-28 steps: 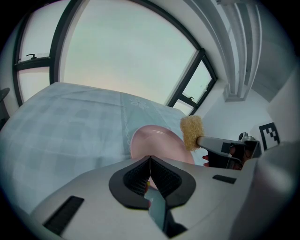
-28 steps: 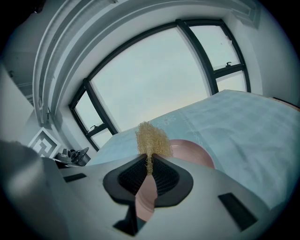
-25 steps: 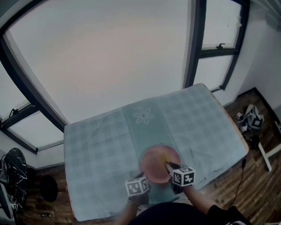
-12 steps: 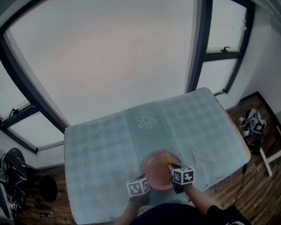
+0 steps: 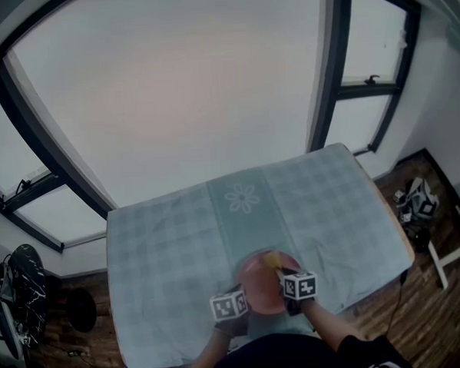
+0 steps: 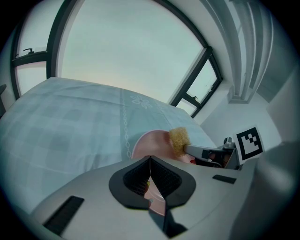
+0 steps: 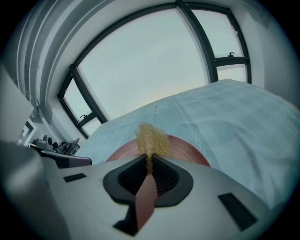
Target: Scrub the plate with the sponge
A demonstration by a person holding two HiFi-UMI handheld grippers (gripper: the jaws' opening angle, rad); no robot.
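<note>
Scrubbing looks to be under way. The right gripper [image 7: 150, 164] has its fingers pinched on one end of a coarse, fibrous yellow sponge [image 7: 152, 137], and the fuzzy head juts just beyond the fingertips over the pink plate [image 7: 190, 151]. The left gripper [image 6: 149, 159] steadies that plate, fingers pressed together on its near rim, with the smooth, round, shallow dish spreading ahead of them. No suds or dirt show, so it is hard to judge how much rubbing is left. Beneath both pairs of fingers lies a soft, pale checked tablecloth [image 5: 171, 236] with a flower motif.
</note>
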